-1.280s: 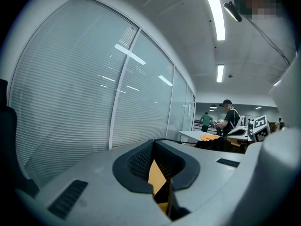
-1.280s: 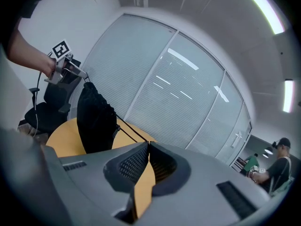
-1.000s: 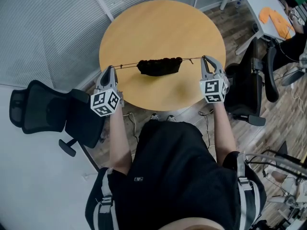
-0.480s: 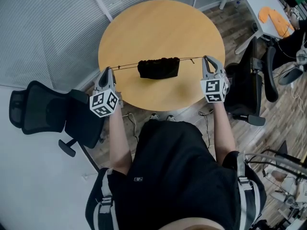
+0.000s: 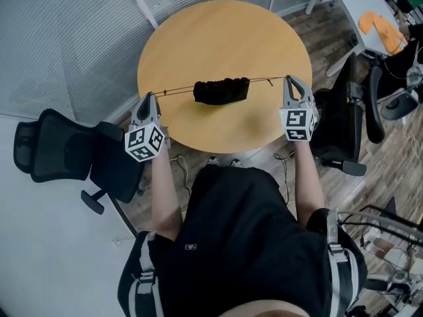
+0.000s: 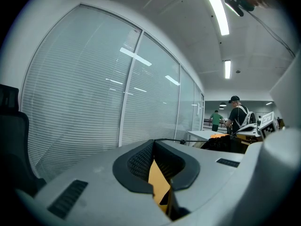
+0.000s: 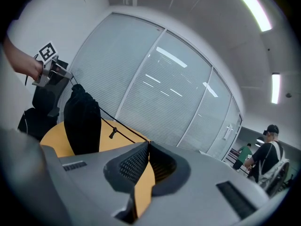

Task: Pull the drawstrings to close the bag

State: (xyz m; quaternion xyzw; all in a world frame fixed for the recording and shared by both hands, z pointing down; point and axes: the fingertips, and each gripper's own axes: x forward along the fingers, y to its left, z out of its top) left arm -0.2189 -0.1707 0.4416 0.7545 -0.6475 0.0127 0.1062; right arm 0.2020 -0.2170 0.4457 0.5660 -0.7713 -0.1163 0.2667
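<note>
Hanging over the table (image 5: 218,32), the black bag (image 5: 221,91), mouth gathered in puckers, stretches taut between left gripper (image 5: 149,96) and right gripper (image 5: 289,80), both clamped on its drawstrings (image 5: 175,90).

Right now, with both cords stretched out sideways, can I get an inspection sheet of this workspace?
Surface: round wooden table, bare apart from the bag.
Job's things: black bag, mouth gathered, strung between the left drawstring and the right drawstring, both taut; whether it touches the table cannot be told.
Clutter: nothing seen on the table.
Grippers: left gripper shut on the left drawstring; right gripper shut on the right drawstring.
Cables: thin leads on the floor under the table's near edge.
Surroundings: black office chair at left, second chair at right, blinds behind glass, white desk with an orange item.
</note>
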